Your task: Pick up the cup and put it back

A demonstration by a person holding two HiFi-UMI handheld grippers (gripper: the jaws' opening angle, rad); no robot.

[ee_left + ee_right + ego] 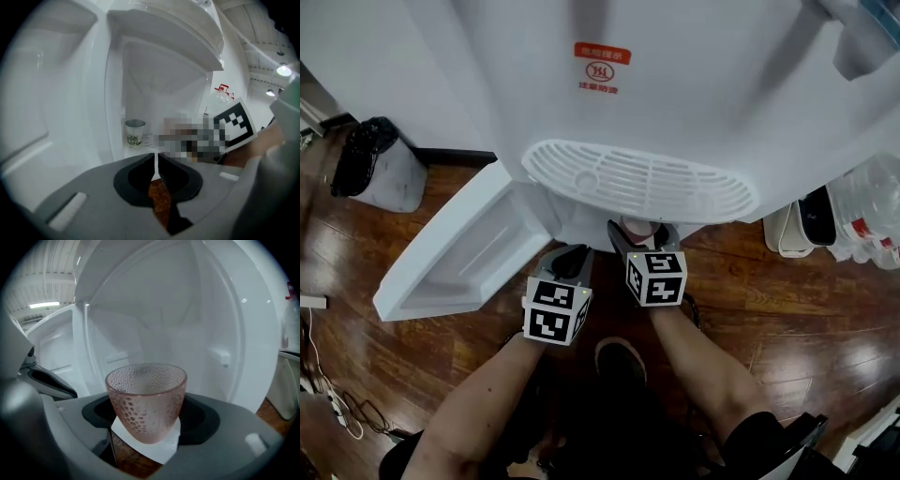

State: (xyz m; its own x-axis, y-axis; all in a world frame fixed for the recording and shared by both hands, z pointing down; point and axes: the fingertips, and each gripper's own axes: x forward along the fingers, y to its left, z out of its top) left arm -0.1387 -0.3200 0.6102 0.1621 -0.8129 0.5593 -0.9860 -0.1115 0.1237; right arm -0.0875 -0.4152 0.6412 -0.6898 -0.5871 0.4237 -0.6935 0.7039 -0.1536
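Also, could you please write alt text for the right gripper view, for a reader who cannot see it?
A pink dimpled glass cup stands upright, gripped between the jaws of the right gripper. Behind it is an open white compartment, its door swung out at the left.

The glass cup (146, 399) is pink, dimpled and empty. It stands upright, clamped at its lower sides by the right gripper (146, 427).

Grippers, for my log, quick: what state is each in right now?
Left gripper: closed, empty.
Right gripper: closed on the pink cup.
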